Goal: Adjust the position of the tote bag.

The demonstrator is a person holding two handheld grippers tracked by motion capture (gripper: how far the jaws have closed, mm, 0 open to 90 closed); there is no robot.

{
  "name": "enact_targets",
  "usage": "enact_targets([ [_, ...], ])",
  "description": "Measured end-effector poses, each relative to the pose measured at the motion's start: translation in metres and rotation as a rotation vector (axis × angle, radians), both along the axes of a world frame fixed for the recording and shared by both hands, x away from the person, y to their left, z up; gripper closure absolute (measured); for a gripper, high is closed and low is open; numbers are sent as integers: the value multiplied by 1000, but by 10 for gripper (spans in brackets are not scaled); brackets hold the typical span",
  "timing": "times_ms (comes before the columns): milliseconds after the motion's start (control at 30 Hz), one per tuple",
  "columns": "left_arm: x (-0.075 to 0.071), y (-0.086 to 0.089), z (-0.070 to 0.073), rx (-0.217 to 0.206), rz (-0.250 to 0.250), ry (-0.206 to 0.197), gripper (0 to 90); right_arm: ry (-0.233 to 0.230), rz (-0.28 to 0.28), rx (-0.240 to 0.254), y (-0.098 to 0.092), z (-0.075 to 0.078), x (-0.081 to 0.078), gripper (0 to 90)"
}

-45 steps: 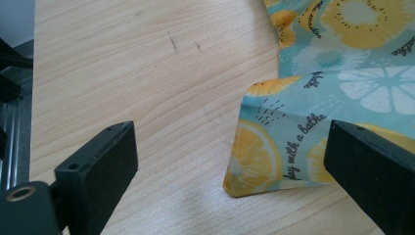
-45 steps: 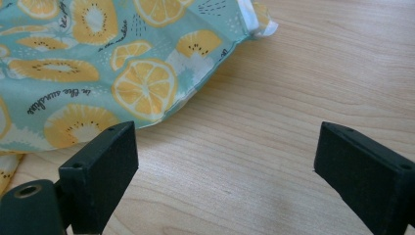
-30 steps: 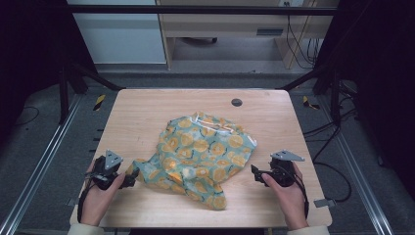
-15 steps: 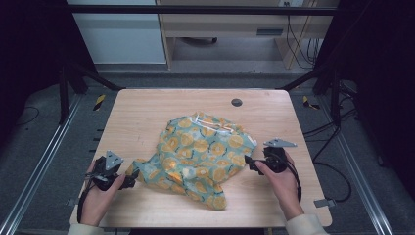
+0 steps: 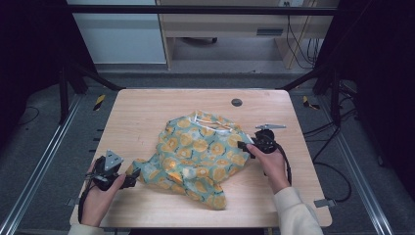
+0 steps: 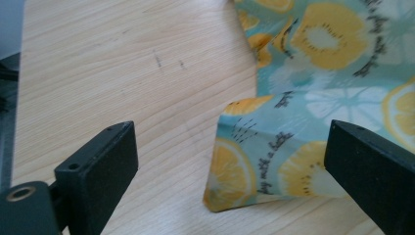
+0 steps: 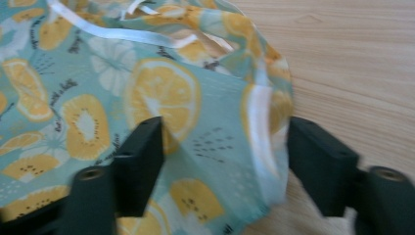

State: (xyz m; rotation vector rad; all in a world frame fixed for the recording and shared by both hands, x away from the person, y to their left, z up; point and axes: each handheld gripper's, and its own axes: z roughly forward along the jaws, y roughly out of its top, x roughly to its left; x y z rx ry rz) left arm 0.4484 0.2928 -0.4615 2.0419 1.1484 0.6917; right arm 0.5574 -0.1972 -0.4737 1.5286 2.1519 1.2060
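Fingers of both grippers straddle edges of the lemon-print cloth (image 5: 198, 156), neither pinching yet.
Right gripper (image 7: 222, 161) has just been closing, a hemmed fold between its fingers; left gripper (image 6: 230, 166) gapes wide over a corner. Cloth lies crumpled mid-bench (image 5: 147, 110). Risk: right fingers catch several layers, or the left corner slips out, so it spreads crooked.

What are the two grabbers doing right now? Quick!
Left gripper: open, a corner of the cloth between its jaws, not pinched.
Right gripper: jaws just been closing around the cloth's edge, not clamped yet.
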Motion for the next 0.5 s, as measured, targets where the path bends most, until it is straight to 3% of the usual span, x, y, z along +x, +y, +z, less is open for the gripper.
enact_targets([
  [67,2,0,3,-14,1,-15,62,-49,26,-15,4,5,-3,603],
  [100,5,0,7,-22,3,-21,65,-60,39,-16,6,7,-4,668],
  [133,5,0,7,-22,3,-21,65,-60,39,-16,6,7,-4,668],
  [167,11,-2,13,-28,4,-36,70,-87,70,-16,10,14,-8,784],
  [200,15,-3,17,-30,3,-43,76,-104,88,-16,13,17,-10,833],
  [367,36,-17,31,-28,-34,-47,80,-161,144,2,21,30,-18,897],
  [400,49,-27,36,-16,-54,-46,80,-188,172,-15,25,36,-22,898],
  [500,61,-36,39,-4,-72,-42,80,-200,188,-32,29,41,-25,897],
])
